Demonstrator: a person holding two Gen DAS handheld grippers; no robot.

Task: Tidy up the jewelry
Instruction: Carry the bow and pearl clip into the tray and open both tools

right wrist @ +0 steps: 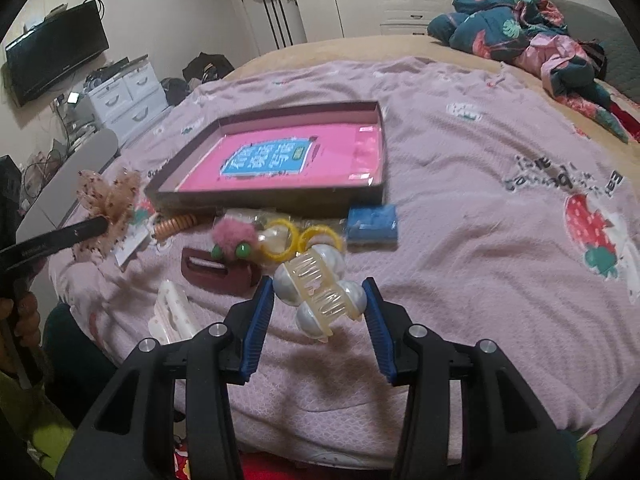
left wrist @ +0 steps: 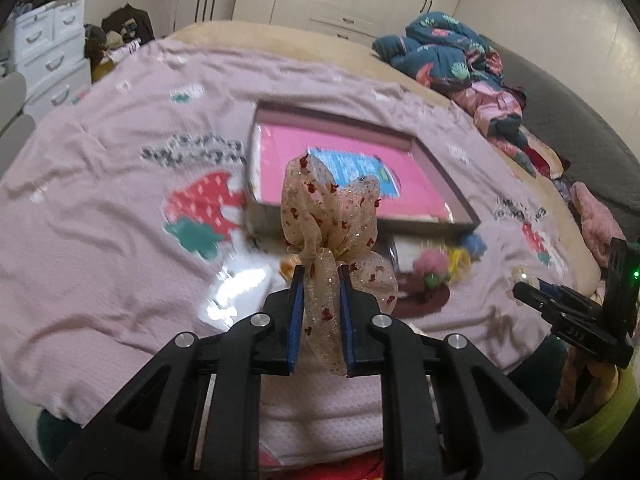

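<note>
My left gripper point(left wrist: 321, 270) is shut on a beige sheer scrunchie with red dots point(left wrist: 332, 216), held above the bed in front of the shallow box point(left wrist: 444, 168) with a pink bottom. The scrunchie also shows in the right wrist view point(right wrist: 108, 204) at the far left. My right gripper point(right wrist: 322, 284) holds a pearl-and-clear claw clip point(right wrist: 320, 288) between its fingers, lifted over the bedspread. The box in that view point(right wrist: 382, 152) lies beyond a pile of hair accessories.
On the pink strawberry bedspread point(right wrist: 500, 240) lie a maroon clip point(right wrist: 216, 270), a pink pompom tie point(right wrist: 234, 236), yellow rings point(right wrist: 280, 240), an orange coil tie point(right wrist: 176, 226), a blue box point(right wrist: 372, 222) and a white clip point(right wrist: 172, 312). Bundled clothes point(right wrist: 520, 20) lie at the far right.
</note>
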